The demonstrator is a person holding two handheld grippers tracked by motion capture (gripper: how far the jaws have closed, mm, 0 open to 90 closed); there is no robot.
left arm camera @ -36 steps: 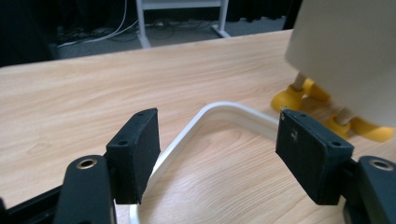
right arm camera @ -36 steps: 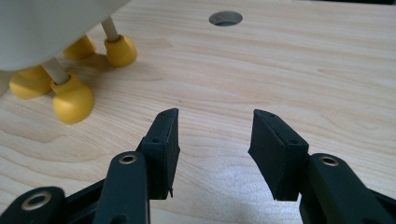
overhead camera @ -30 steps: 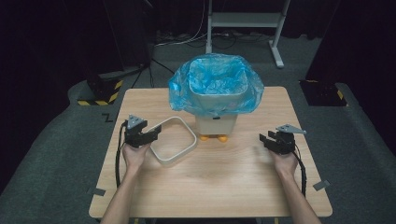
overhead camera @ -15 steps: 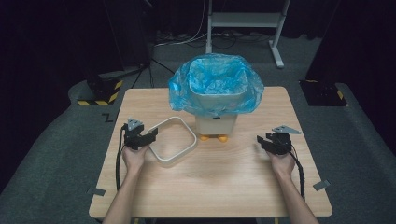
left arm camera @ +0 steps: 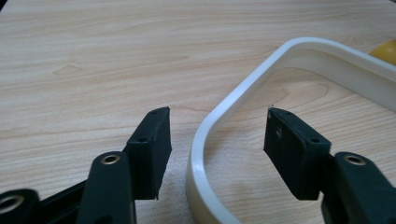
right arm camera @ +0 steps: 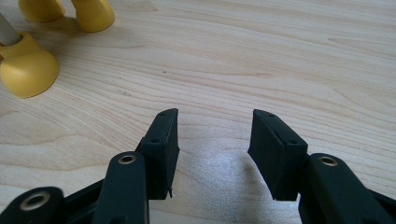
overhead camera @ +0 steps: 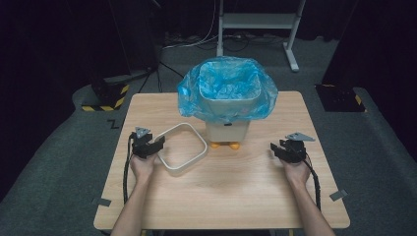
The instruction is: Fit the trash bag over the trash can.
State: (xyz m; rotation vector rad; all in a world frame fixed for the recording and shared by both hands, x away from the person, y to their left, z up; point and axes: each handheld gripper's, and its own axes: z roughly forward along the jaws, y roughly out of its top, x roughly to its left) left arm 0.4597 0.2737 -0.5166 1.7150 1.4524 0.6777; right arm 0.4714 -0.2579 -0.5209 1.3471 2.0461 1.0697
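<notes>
White ring (overhead camera: 182, 149), blue bag (overhead camera: 227, 93), yellow feet (overhead camera: 224, 145)

Frame (overhead camera: 183, 149) left of bin (overhead camera: 227, 105), both on table (overhead camera: 221, 191).

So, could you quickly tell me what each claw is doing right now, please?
Left claw: open, has just been closing around the white ring's rim, pads not touching it.
Right claw: open, nothing between its jaws.

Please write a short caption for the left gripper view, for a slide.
Left gripper straddles the white ring's rim on the wooden table, jaws closing, pads not yet touching.
</notes>
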